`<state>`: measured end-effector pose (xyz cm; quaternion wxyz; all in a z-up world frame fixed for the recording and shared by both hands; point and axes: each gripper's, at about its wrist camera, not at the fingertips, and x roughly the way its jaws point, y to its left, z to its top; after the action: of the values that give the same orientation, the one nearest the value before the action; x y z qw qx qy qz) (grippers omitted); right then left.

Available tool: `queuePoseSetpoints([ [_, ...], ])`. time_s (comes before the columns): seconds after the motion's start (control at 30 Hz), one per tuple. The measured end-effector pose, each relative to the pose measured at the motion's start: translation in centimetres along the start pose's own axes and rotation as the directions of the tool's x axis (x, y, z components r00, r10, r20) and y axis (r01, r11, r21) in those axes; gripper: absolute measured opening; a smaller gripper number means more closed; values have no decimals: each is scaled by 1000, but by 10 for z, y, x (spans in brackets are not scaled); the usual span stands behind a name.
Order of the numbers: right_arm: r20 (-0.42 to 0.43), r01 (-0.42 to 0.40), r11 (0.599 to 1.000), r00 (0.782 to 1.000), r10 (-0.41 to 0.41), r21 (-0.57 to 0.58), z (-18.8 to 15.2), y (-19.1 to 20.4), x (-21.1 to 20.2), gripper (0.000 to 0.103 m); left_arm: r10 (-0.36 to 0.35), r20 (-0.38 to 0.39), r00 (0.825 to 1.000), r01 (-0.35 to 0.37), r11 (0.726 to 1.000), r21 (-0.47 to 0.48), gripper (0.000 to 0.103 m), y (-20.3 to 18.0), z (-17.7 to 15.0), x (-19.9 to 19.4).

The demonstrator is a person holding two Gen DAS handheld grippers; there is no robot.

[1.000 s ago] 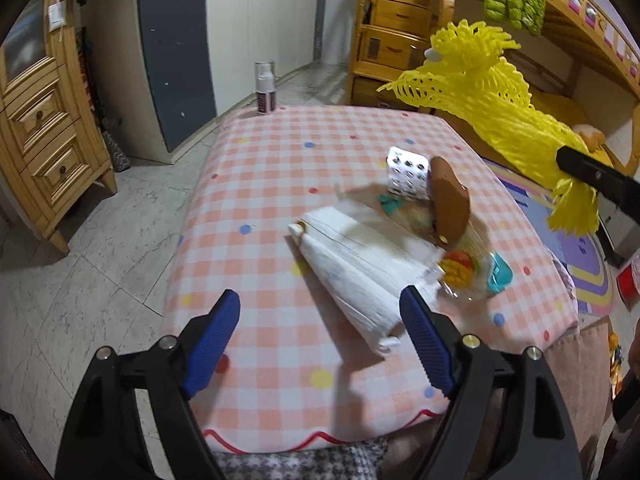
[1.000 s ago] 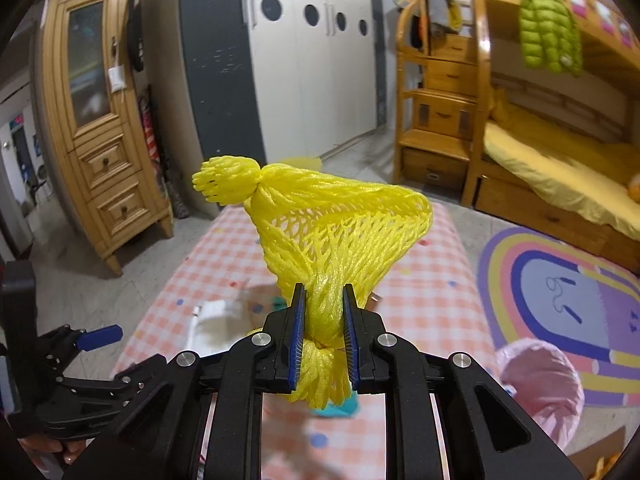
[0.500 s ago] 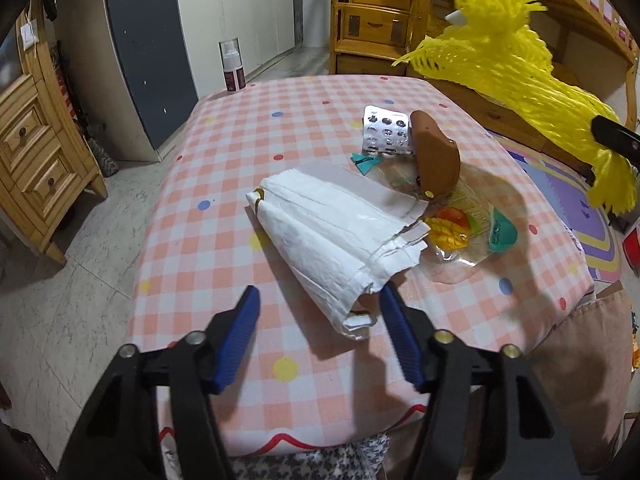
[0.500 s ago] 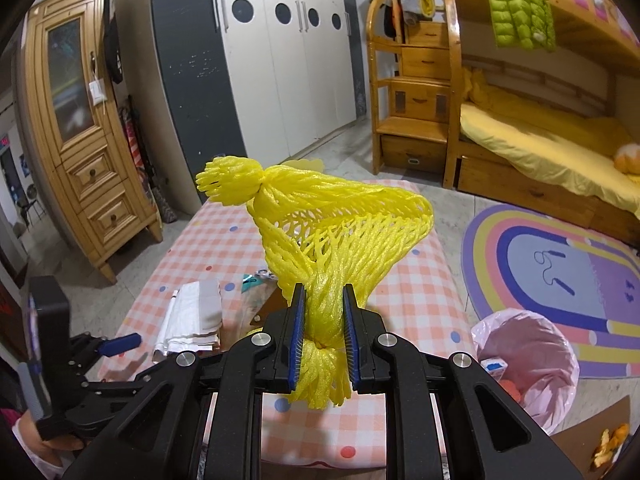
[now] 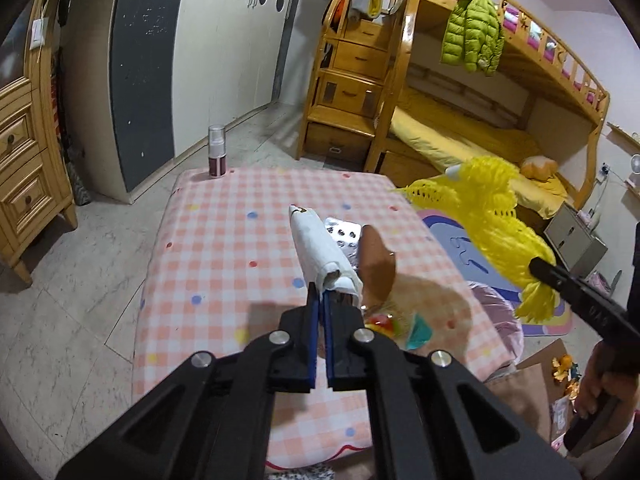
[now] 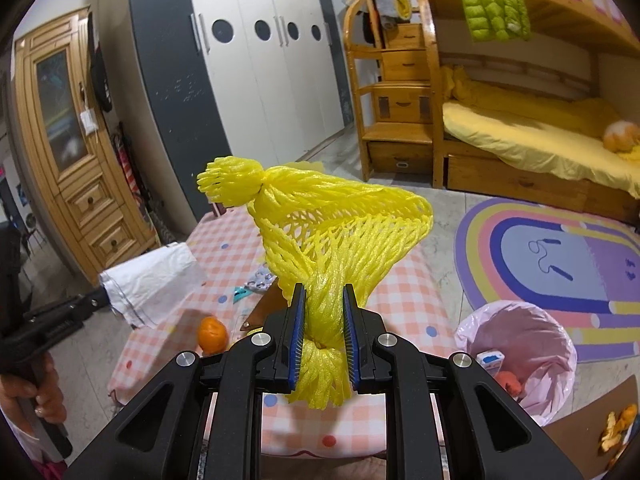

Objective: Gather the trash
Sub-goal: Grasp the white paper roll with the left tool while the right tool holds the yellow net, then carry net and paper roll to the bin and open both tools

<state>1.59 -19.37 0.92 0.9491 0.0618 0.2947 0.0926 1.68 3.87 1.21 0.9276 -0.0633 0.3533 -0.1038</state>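
My left gripper [image 5: 319,300] is shut on a folded white paper bag [image 5: 320,244] and holds it lifted above the checked table [image 5: 224,248]; the bag also shows in the right wrist view [image 6: 152,280]. My right gripper [image 6: 322,308] is shut on a yellow foam fruit net [image 6: 332,236], held in the air right of the table, above a pink-lined trash bin [image 6: 524,344]. On the table lie a brown piece [image 5: 378,268], a blister pack [image 5: 346,236], an orange [image 6: 213,334] and a clear wrapper [image 5: 400,324].
A small spray bottle [image 5: 216,156] stands at the table's far left corner. A wooden cabinet [image 5: 20,168] is at the left, a bunk bed [image 5: 480,132] behind, a rainbow rug [image 6: 560,256] on the floor. Peel scraps [image 6: 616,428] lie on cardboard by the bin.
My left gripper closed on the white paper bag and lifted it off the table. My right gripper kept hold of the yellow net and moved nearer the bin.
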Motion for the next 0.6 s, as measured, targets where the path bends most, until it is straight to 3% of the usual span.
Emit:
queuePoseSetpoints([
  [0.37,50,75,993,996,-80,89,-8,-45,-41,18,-98,-2,995,98,991,91,0,-56,7,0],
  [0.6,42,149,975,987,-158,168,-23,-81,-58,18,-166,-58,984,175,962,208,1,-116,3,25],
])
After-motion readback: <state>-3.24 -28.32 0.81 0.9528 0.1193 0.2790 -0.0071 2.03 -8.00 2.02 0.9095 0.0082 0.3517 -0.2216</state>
